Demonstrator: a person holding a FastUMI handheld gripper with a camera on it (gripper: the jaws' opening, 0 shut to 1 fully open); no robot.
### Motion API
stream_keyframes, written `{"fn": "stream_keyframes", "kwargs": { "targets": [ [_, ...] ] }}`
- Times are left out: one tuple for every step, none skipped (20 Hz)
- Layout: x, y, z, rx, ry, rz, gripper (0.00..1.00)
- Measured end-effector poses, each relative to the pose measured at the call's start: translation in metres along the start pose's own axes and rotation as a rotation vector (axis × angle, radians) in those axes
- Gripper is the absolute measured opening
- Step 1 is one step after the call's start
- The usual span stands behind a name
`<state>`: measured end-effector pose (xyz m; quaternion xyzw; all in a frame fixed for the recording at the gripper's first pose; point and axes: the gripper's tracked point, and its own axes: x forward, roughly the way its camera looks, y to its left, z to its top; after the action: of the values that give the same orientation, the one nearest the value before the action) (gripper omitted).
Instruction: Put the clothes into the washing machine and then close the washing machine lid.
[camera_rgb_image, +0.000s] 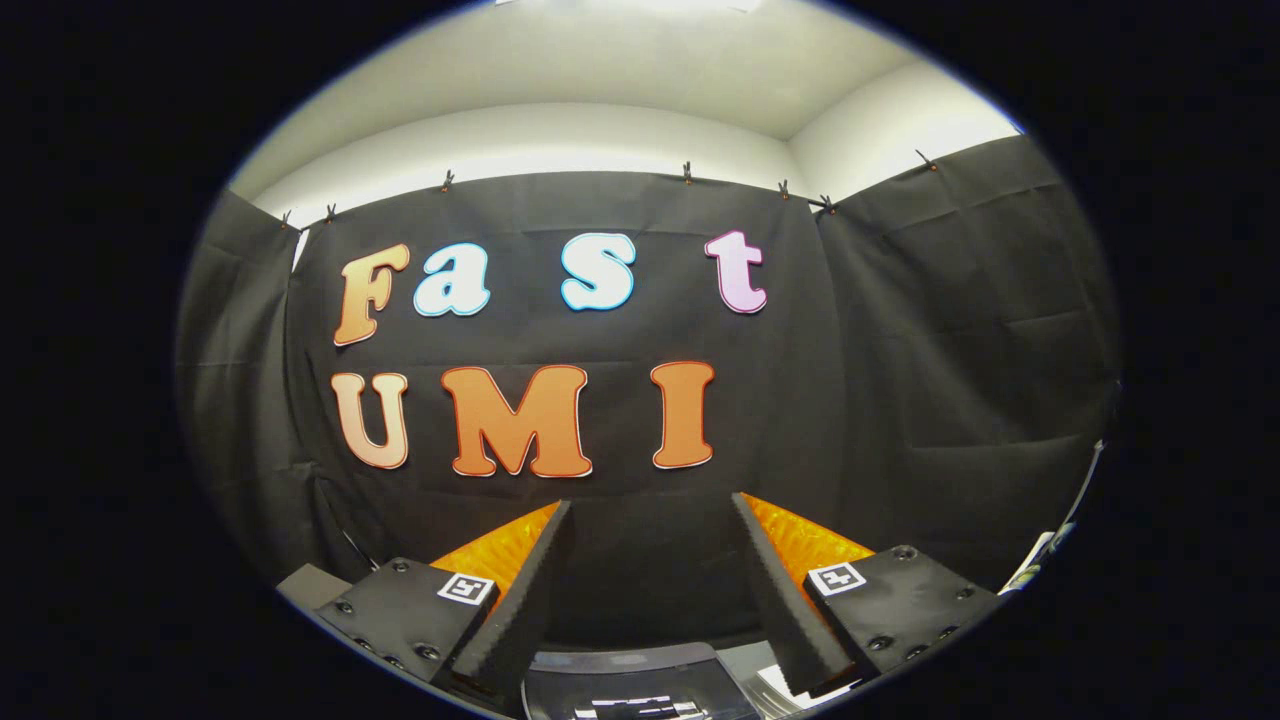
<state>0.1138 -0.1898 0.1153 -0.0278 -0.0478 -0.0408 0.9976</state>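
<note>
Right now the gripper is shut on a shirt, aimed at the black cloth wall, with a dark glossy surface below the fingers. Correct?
Not quite. The gripper is open and holds nothing: its fingers stand apart with only the black cloth wall showing between them, as the gripper view shows. The rest holds: it is aimed at the wall, with a dark glossy surface below the fingers.

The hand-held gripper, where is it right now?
The hand-held gripper is raised, fingers open on nothing, facing the black cloth wall, with a dark glossy surface just below.

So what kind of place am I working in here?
Likely a curtained recording booth inside a room: black cloth wall clipped up below a white wall and ceiling. The tool is open, holding nothing, above a dark glossy surface.
</note>
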Motion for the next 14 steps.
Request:
{"fn": "stream_keyframes", "kwargs": {
  "targets": [
    [0.001,0.001,-0.002,0.002,0.003,0.004,0.98],
    [0.003,0.0,-0.006,0.001,0.006,0.002,0.98],
    [0.005,0.0,-0.009,-0.001,0.011,0.002,0.98],
    [0.006,0.0,-0.013,-0.001,0.015,0.004,0.98],
    [0.006,0.0,-0.015,-0.001,0.019,0.005,0.98],
    [0.008,0.0,-0.019,0.0,0.023,0.005,0.98],
    [0.01,0.0,-0.021,-0.002,0.028,0.004,0.98],
    [0.012,-0.001,-0.023,-0.007,0.033,0.003,0.98],
    [0.013,-0.002,-0.024,-0.014,0.037,0.001,0.98],
    [0.014,-0.001,-0.024,-0.022,0.037,-0.001,0.98],
    [0.015,0.0,-0.023,-0.029,0.035,-0.002,0.98],
    [0.016,0.001,-0.023,-0.033,0.032,-0.002,0.98],
    [0.018,0.003,-0.022,-0.035,0.03,-0.001,0.98],
    [0.018,0.005,-0.022,-0.036,0.03,0.0,0.98]
  ]
}}
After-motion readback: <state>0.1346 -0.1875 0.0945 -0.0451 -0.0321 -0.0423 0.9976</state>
